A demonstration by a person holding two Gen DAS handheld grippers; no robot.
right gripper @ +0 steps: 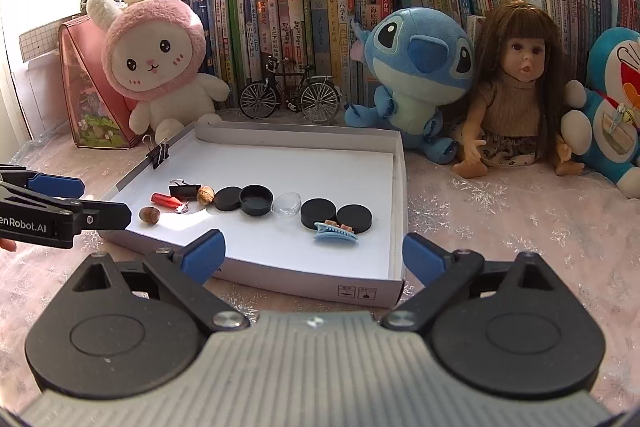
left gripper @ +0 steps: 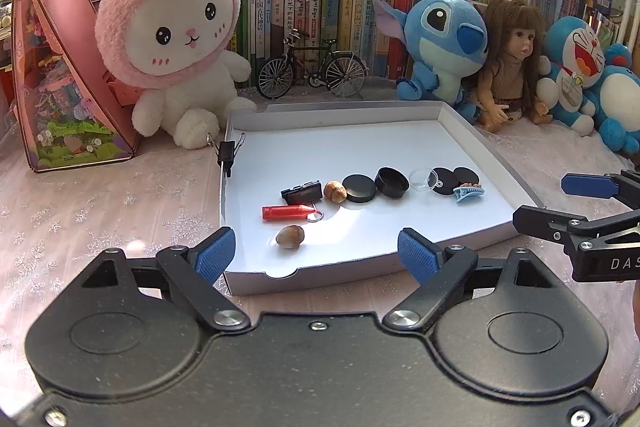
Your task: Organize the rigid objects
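A white shallow tray (left gripper: 340, 143) (right gripper: 300, 163) holds a row of small things: a red whistle (left gripper: 286, 213) (right gripper: 166, 201), a black binder clip (left gripper: 302, 191), a walnut (left gripper: 335, 191), a hazelnut (left gripper: 290, 237) (right gripper: 149, 215), black round lids (left gripper: 359, 188) (right gripper: 318, 213), a clear dish (left gripper: 425, 179) (right gripper: 286, 205) and a blue hair clip (left gripper: 468, 193) (right gripper: 335, 233). My left gripper (left gripper: 317, 243) (right gripper: 88, 201) hangs open over the tray's near left corner, holding nothing. Over the near right corner my right gripper (right gripper: 312, 247) (left gripper: 560, 205) is open and empty too.
A second binder clip (left gripper: 228, 153) is clamped on the tray's left wall. Behind the tray stand a pink rabbit plush (left gripper: 168, 39), a model bicycle (left gripper: 312, 71), a blue plush (left gripper: 440, 47), a doll (left gripper: 512, 63) and rows of books. A pink house-shaped box (left gripper: 60, 79) stands at far left.
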